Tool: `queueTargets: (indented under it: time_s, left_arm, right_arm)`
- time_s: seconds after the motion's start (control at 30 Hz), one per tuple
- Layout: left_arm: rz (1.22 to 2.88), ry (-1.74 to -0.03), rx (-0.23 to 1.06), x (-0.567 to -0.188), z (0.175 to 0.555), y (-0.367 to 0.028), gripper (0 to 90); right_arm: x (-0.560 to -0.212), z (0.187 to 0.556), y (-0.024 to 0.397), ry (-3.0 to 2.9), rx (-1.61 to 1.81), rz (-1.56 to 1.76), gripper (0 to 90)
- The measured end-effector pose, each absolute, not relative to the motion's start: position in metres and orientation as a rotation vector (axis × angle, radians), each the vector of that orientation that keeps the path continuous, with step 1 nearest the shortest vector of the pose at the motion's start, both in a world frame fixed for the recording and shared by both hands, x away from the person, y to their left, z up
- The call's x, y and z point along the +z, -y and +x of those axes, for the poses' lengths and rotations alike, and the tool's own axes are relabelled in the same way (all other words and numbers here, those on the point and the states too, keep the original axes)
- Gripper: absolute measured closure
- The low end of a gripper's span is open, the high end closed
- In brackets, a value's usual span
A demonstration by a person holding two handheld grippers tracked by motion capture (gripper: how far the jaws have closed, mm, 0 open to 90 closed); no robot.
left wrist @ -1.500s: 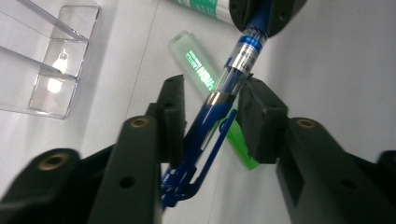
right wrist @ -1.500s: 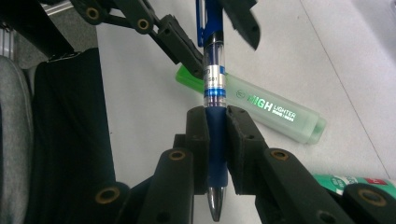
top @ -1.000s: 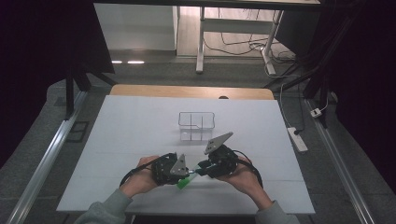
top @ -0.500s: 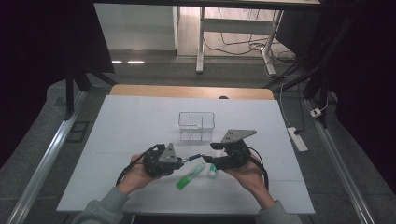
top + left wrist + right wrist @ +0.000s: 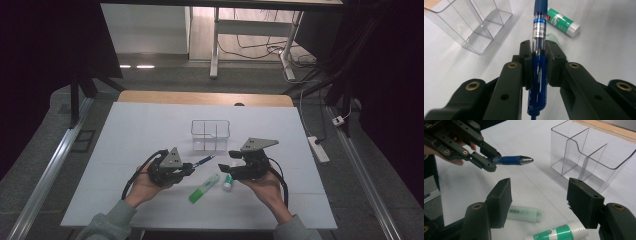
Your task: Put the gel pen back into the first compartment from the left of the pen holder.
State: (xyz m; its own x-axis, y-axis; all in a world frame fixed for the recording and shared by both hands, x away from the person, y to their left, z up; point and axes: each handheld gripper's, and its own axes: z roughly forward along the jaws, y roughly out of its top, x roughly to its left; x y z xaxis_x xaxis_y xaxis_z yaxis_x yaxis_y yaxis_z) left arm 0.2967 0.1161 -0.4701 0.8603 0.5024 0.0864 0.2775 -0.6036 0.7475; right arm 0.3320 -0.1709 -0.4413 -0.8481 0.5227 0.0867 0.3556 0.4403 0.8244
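While the clear organizer (image 5: 210, 134) is standing empty on the surface (image 5: 125, 135), the left gripper (image 5: 538, 63) is clamping its fingers (image 5: 526, 62) around the blue pen (image 5: 539, 50), tip pointing past them. The right gripper (image 5: 540, 202), fingers just spread wide and empty, is hovering above the highlighter (image 5: 524, 213) and glue stick (image 5: 560, 232).

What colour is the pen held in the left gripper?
Blue pen, with a clear barrel section and silver tip; the left gripper view shows it best.

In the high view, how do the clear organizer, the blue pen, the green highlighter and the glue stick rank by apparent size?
Largest to smallest:
1. clear organizer
2. green highlighter
3. blue pen, partly hidden in the left gripper, so unsure against the highlighter
4. glue stick
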Motion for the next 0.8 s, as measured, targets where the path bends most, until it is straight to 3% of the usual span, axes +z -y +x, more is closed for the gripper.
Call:
queueTargets:
  time_s: [0.53, 0.8]
  left_arm:
    - [2.18, -0.543, 0.355, -0.473, 0.292, -0.102, 76.2]
    - [2.176, -0.524, 0.352, -0.477, 0.29, -0.093, 76.2]
  right_arm:
    - [-0.448, 0.327, 0.159, -2.508, 1.416, 0.761, 38.9]
    - [-0.448, 0.325, 0.157, -2.491, 1.505, 0.754, 48.8]
